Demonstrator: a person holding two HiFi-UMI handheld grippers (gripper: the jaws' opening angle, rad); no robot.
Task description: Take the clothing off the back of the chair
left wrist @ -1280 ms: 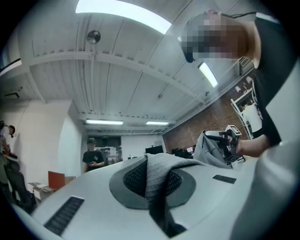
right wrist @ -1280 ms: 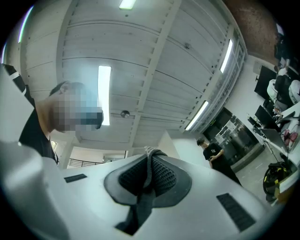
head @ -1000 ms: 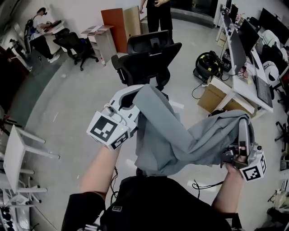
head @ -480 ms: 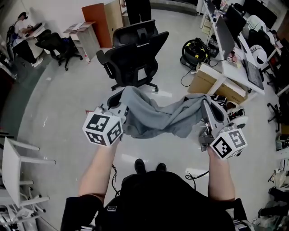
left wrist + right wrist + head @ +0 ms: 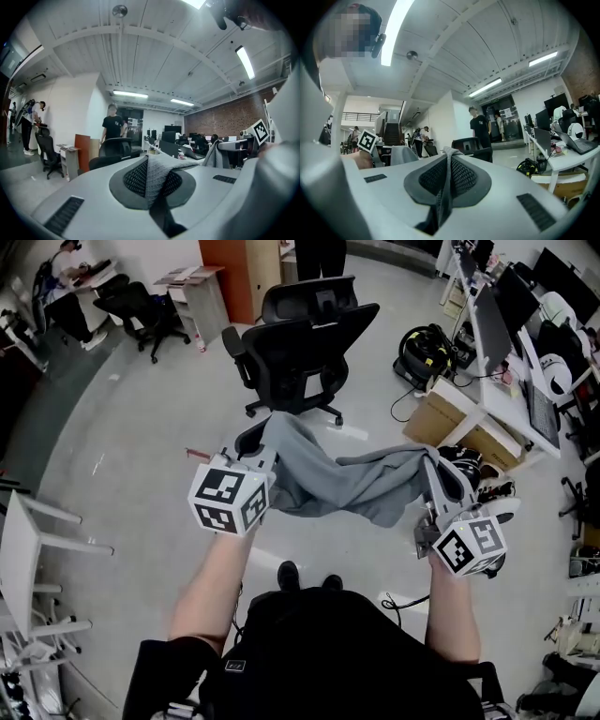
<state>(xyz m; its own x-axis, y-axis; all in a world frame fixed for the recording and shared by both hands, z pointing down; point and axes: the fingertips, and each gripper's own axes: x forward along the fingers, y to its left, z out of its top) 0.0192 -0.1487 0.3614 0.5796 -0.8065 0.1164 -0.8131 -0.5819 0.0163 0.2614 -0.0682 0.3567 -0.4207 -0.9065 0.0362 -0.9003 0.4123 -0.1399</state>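
Head view: my left gripper (image 5: 261,439) and right gripper (image 5: 434,468) pinch the grey cloth garment's (image 5: 347,484) ends; open pale floor (image 5: 141,427) surrounds the black office chair (image 5: 300,352) above.

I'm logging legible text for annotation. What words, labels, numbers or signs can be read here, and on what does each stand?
No text reads clearly.
Left marker cube: black-and-white square patterns only, no letters.
Right marker cube: the same.
Standing person's shirt print: too small and blurred to read.

No legible text, label or number anywhere.
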